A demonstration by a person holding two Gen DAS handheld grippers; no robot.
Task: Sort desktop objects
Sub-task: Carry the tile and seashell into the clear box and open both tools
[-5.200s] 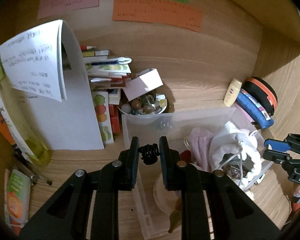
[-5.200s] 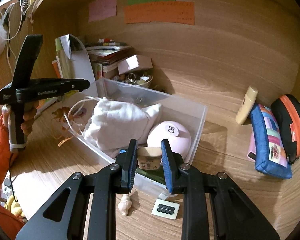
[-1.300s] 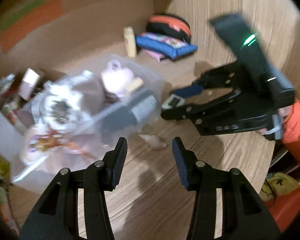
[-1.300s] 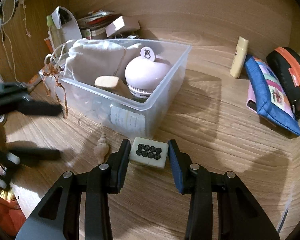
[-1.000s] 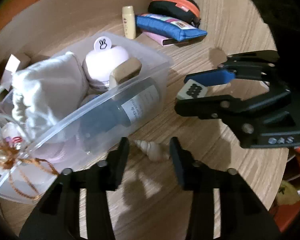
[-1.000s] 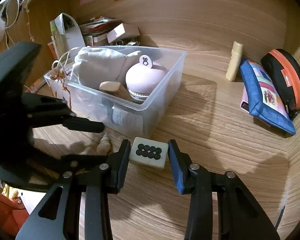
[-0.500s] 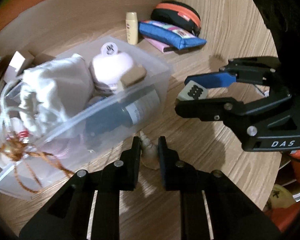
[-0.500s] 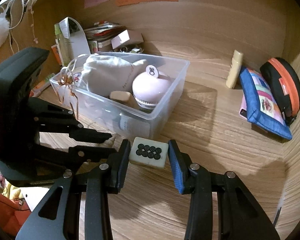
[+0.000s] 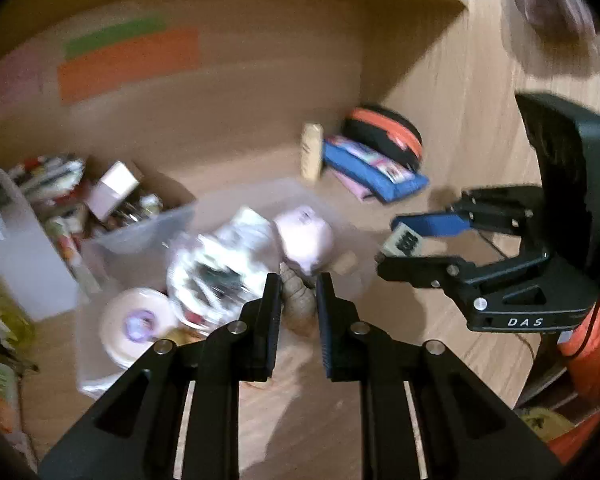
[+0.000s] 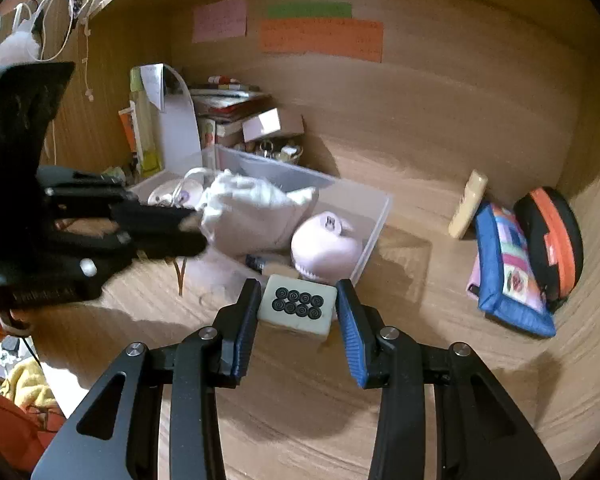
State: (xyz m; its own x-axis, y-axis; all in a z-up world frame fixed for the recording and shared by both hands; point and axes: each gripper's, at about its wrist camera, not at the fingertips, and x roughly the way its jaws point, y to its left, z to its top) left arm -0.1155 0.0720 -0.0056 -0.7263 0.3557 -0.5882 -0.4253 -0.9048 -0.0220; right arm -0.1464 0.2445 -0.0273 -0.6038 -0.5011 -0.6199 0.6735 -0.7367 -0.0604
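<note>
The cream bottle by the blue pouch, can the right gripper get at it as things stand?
Probably not yet. The right gripper is shut on the tile, so its jaws are full. The path across the desk to the cream bottle looks free otherwise.

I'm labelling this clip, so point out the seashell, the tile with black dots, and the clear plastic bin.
seashell (image 9: pixel 298 300), left wrist view, ridged body between the fingers.
tile with black dots (image 10: pixel 298 306), right wrist view, dotted top face.
clear plastic bin (image 10: pixel 374 220), right wrist view, right side wall.
</note>
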